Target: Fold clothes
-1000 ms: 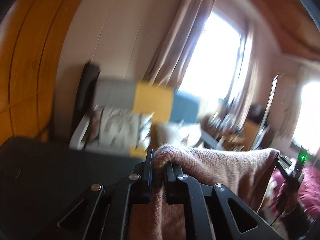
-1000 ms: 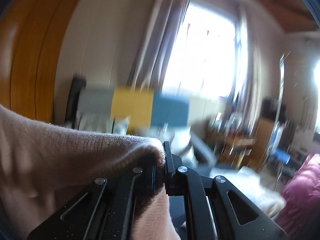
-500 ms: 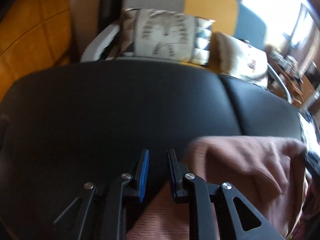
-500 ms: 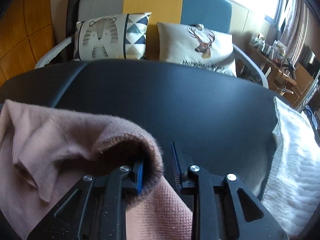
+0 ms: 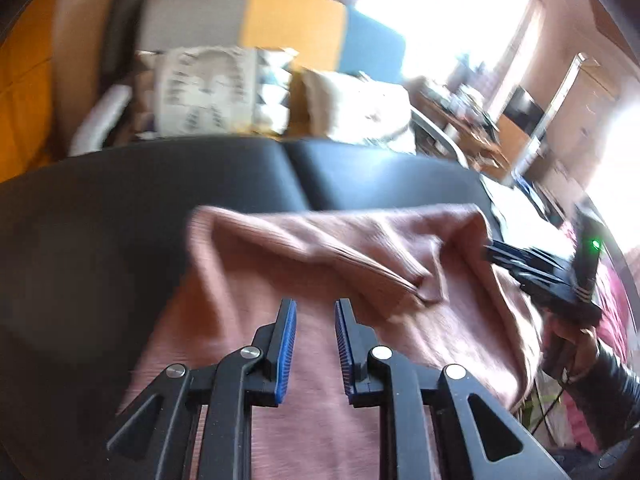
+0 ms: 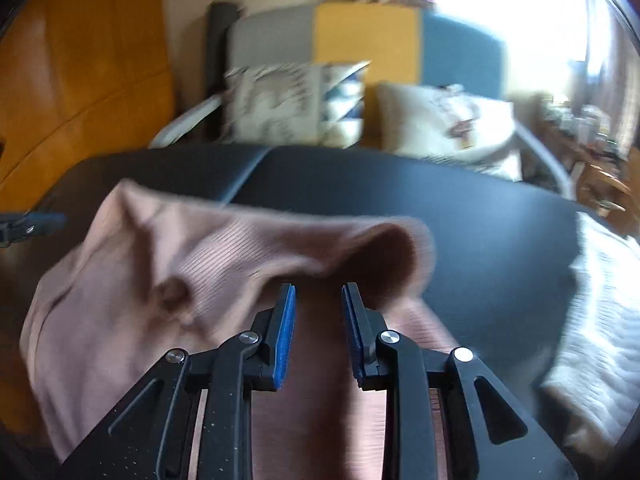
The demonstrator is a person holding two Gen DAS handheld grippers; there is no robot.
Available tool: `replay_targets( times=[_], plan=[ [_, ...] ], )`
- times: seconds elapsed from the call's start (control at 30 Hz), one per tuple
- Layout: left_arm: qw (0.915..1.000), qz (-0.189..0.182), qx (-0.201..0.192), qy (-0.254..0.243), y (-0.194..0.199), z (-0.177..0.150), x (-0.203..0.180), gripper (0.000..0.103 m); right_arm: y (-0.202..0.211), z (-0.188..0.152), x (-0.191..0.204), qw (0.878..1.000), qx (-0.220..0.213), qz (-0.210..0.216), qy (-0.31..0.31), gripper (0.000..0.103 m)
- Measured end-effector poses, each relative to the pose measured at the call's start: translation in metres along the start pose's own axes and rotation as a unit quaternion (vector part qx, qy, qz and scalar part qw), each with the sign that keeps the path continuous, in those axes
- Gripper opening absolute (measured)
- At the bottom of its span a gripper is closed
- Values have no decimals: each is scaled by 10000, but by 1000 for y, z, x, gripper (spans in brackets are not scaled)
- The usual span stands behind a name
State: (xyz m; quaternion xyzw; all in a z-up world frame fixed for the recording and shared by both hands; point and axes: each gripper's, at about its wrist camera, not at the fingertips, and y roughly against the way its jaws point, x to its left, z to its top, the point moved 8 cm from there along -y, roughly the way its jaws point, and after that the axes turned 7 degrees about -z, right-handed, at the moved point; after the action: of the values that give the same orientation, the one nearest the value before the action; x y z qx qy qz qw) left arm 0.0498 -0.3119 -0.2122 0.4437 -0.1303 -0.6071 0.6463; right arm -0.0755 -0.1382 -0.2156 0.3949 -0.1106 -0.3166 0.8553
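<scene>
While both grippers gape empty, pink sweater sprawls; white knit beside.

Pink knit on black padded top
Sweater: soft ribbed knit, matt. Table: smooth black leatherette w/ slight sheen. White cloth: textured weave. Gripper pads: blue, ridged.

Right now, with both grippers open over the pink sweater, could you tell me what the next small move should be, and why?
Probably lower the right gripper onto the raised fold of the pink sweater just ahead of it and close. Both it and the left gripper are open and hold nothing, and the sweater lies bunched and rumpled on the black surface, not yet flat enough to fold.
</scene>
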Motion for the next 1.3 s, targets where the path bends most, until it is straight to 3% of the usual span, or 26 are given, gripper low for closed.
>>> replay_targets(
  times=[0.23, 0.5, 0.57, 0.67, 0.73, 0.8, 0.93, 1.0, 1.1, 1.17, 1.3],
  plan=[
    [9972, 444, 595, 72, -59, -1, 15, 19, -54, -22, 24, 9949, 870, 457, 225, 27],
    [9938, 482, 920, -399, -93, 16, 7, 20, -68, 2, 38, 9942, 735, 695, 361, 27],
    [9957, 376, 763, -363, -91, 26, 10, 20, -70, 16, 42, 9953, 572, 668, 406, 27],
    [9997, 115, 169, 118, -86, 56, 20, 20, -73, 41, 37, 9984, 236, 505, 117, 27],
    [9979, 136, -311, 553, -76, 76, 37, 20, -78, 58, 22, 9993, 40, 273, -241, 27],
    [9932, 190, -665, 936, -70, 92, 56, 20, -93, 66, 9, 9987, 104, 55, -501, 27],
    [9876, 416, -556, 1411, -80, 93, 89, 19, -111, 62, 0, 9977, 306, -36, -597, 27],
    [9877, 293, -485, 1457, -77, 84, 88, 19, -101, 58, 2, 9975, 166, -13, -693, 27],
    [9957, 120, -420, 813, -53, 64, 62, 20, -65, 42, 17, 9985, -89, 369, -384, 27],
    [9991, -21, -300, 289, -44, 51, 40, 20, -54, 25, 26, 9983, -20, 570, -80, 38],
    [9967, -291, 167, -742, -38, 24, -4, 20, -56, 8, 35, 9966, 270, 759, 183, 43]
  ],
)
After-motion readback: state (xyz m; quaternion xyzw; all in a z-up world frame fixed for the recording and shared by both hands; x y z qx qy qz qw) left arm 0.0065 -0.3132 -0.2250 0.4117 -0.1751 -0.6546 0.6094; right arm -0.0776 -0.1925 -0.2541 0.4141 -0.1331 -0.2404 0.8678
